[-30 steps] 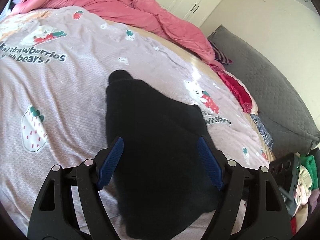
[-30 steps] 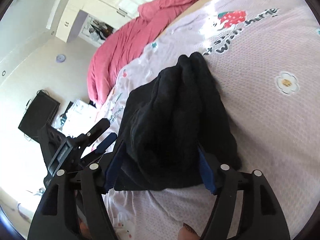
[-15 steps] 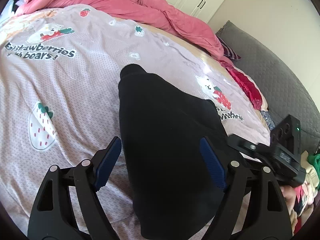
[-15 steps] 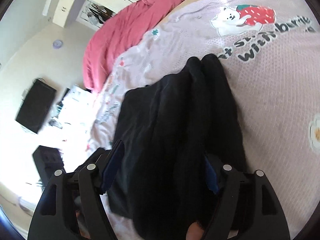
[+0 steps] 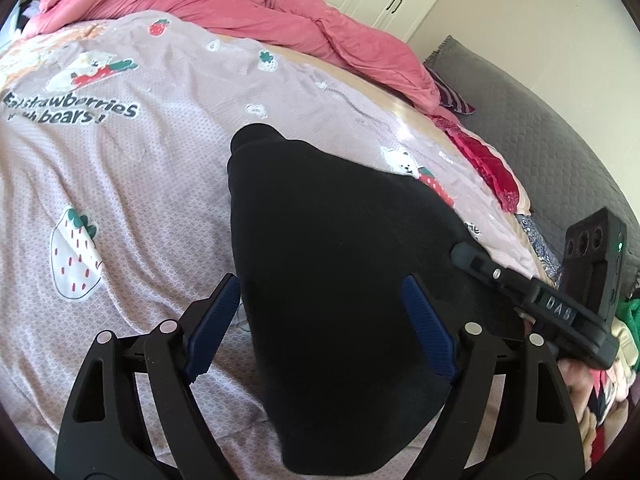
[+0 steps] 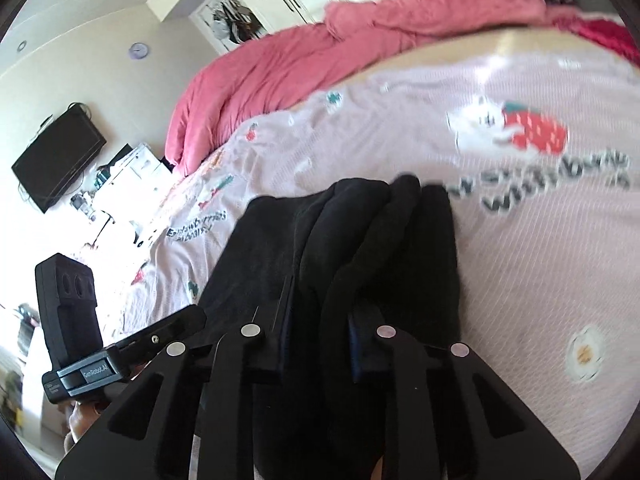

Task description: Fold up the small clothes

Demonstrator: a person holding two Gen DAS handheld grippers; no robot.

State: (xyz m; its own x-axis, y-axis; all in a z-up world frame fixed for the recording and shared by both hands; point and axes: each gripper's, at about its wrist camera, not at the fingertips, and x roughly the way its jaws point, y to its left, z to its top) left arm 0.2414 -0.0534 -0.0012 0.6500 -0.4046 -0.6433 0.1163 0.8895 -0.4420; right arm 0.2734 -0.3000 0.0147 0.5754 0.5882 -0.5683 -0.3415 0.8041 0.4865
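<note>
A black garment (image 5: 340,260) lies folded on the strawberry-print sheet (image 5: 120,168). My left gripper (image 5: 320,284) hovers over its near part with the jaws wide, one blue pad on each side and neither pressing the cloth. In the right wrist view the garment (image 6: 360,240) shows several thick folds running away from me. My right gripper (image 6: 320,320) is closing, and a bunch of these folds is pinched between its pads. From the left wrist view, the right gripper (image 5: 520,292) reaches the garment's right edge. The left gripper (image 6: 120,352) shows at the lower left of the right wrist view.
A pink duvet (image 5: 280,12) is heaped along the far side of the bed. A grey quilted cushion (image 5: 540,128) and red cloth (image 5: 488,160) lie at the right edge, with a pile of clothes (image 5: 624,320) beyond. A television (image 6: 56,160) hangs on the wall.
The right gripper's jaws have come together on the garment's folds and it has rolled. In the left wrist view it has come in from the right to the cloth's edge.
</note>
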